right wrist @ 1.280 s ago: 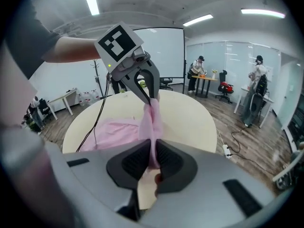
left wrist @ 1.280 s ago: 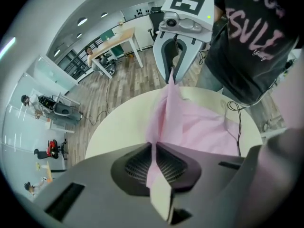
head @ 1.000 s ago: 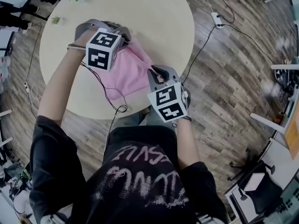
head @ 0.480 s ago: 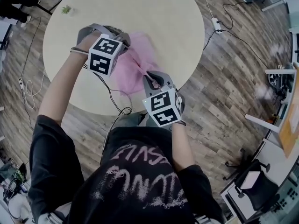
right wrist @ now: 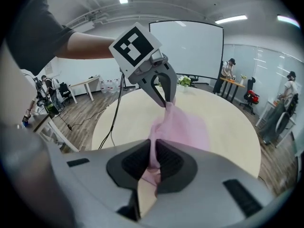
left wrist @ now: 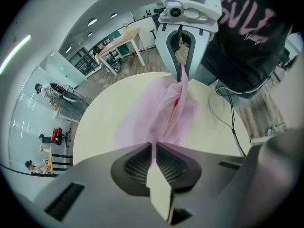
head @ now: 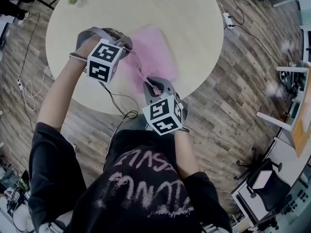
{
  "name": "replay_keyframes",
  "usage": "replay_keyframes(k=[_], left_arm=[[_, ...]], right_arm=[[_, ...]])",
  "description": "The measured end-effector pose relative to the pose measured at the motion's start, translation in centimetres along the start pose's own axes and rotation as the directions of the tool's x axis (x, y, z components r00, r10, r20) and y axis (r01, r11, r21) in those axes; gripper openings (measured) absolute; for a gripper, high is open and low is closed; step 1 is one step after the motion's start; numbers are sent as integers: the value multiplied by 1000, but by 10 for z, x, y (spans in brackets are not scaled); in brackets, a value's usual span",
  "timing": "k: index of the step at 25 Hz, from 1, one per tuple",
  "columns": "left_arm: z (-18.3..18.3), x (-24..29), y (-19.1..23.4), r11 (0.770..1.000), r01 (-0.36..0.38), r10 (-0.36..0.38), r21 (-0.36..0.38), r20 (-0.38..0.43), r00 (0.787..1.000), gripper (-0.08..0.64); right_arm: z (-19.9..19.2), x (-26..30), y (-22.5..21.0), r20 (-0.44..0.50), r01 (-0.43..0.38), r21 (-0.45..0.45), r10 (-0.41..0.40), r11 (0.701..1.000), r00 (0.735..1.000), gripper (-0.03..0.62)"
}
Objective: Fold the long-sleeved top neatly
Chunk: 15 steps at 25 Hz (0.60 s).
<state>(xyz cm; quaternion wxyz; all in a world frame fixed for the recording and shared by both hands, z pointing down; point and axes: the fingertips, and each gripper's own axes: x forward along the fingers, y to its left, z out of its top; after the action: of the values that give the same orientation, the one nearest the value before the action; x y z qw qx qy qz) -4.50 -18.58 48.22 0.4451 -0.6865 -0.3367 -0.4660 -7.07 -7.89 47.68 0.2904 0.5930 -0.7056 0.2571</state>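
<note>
The pink long-sleeved top [head: 148, 57] hangs stretched between both grippers above the round cream table [head: 194, 28], its far part blurred over the tabletop. My left gripper [head: 127, 46] is shut on one edge of the top [left wrist: 161, 113]; the cloth runs into its pads at the left gripper [left wrist: 155, 148]. My right gripper [head: 154, 87] is shut on the opposite edge near the table's front rim, with the top [right wrist: 183, 127] gathered into the right gripper [right wrist: 153, 158]. Each gripper view shows the other gripper pinching the cloth.
A small green plant [head: 73, 0] stands at the table's far left edge. A black cable [head: 116, 101] trails over the front rim to the wooden floor. A power strip [head: 227, 19] lies on the floor at right. Chairs and desks stand at far right.
Both grippers have carried the top farther over the table, away from the person. The cloth now spreads onto the tabletop beyond them, and the right gripper has drawn closer to the table's rim.
</note>
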Motion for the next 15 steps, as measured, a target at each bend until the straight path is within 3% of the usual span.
replay_keyframes(k=[15], left_arm=[[-38,39,-47,999,13,-13,-38,-4,1000,40]], right_arm=[[-26,53,46,-89,-80,9,81,997,993,38]])
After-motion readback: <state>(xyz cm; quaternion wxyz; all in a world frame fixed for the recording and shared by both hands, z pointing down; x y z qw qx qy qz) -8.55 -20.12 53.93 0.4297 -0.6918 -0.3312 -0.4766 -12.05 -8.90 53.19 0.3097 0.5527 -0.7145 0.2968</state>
